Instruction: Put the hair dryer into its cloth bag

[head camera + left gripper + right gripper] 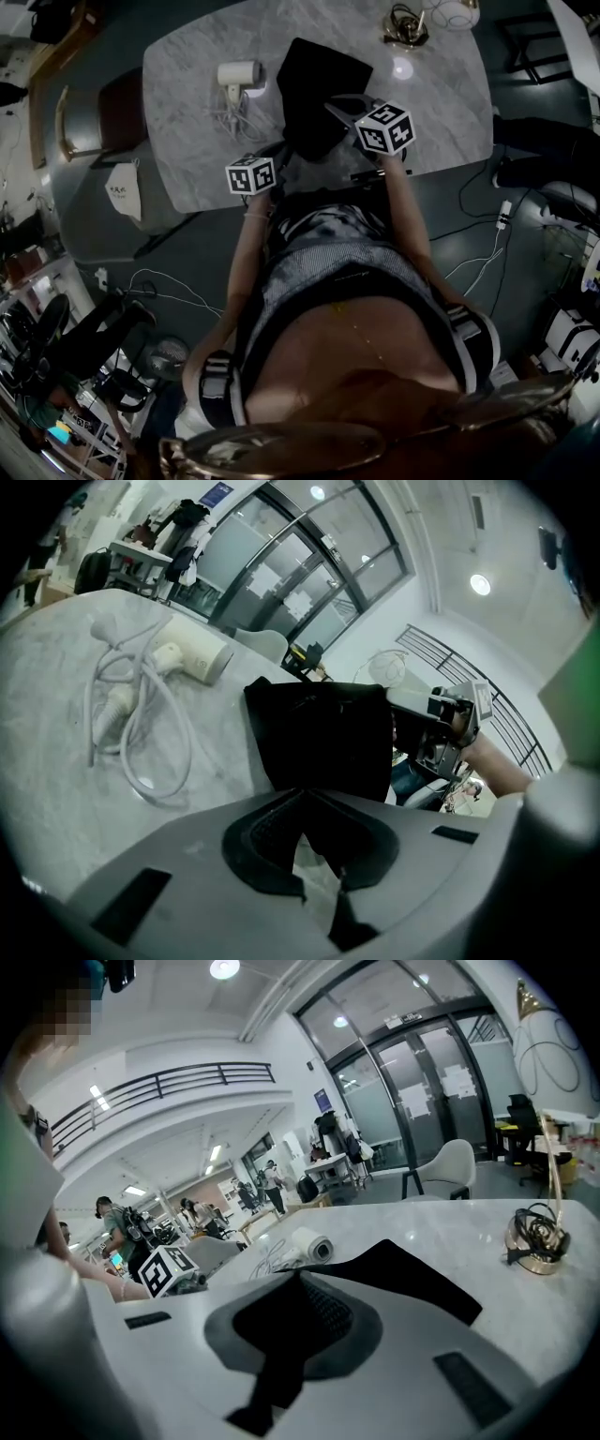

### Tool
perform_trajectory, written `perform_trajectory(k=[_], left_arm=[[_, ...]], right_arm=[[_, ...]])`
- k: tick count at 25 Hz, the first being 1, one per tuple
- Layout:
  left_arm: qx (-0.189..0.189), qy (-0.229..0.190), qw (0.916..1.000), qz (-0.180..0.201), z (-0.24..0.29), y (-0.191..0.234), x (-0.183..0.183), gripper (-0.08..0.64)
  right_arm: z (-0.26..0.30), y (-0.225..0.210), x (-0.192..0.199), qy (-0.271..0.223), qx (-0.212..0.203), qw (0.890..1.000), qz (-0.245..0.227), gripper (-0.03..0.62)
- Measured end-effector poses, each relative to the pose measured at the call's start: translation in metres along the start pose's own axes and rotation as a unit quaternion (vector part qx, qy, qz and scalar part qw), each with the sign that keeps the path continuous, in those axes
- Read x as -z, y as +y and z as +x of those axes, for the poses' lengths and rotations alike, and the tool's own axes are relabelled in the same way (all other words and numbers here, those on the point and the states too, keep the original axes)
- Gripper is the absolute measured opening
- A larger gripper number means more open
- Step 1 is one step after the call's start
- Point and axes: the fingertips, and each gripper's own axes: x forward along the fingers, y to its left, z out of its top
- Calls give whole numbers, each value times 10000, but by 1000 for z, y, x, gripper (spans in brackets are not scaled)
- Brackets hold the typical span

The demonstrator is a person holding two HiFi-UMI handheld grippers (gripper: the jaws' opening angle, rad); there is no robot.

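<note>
Hair dryer (239,73), white, lay on its side on the marble table (187,122) with its cord (141,724) looped beside it, just left of the black cloth bag (314,89) and not inside it. My right gripper (296,1302) was closed on the bag's near edge. My left gripper (306,810) was fully closed at that edge; I could not tell whether it pinched fabric.
</note>
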Motion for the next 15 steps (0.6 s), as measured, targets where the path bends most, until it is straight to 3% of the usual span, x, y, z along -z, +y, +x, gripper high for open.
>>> perform_trajectory(k=[2, 5, 9, 15], left_arm=[[8, -168, 9998, 69, -5, 0, -6, 12], [-64, -467, 9977, 493, -20, 1, -20, 12], [-505, -850, 9907, 936, -47, 15, -42, 12], [-1166, -1174, 9830, 797, -69, 51, -61, 12]], right_arm=[[1, 0, 0, 4, 14, 10000, 2, 71], [2, 0, -2, -19, 9, 10000, 13, 72], [2, -1, -1, 24, 72, 10000, -16, 72], [3, -1, 1, 52, 121, 9999, -21, 72]])
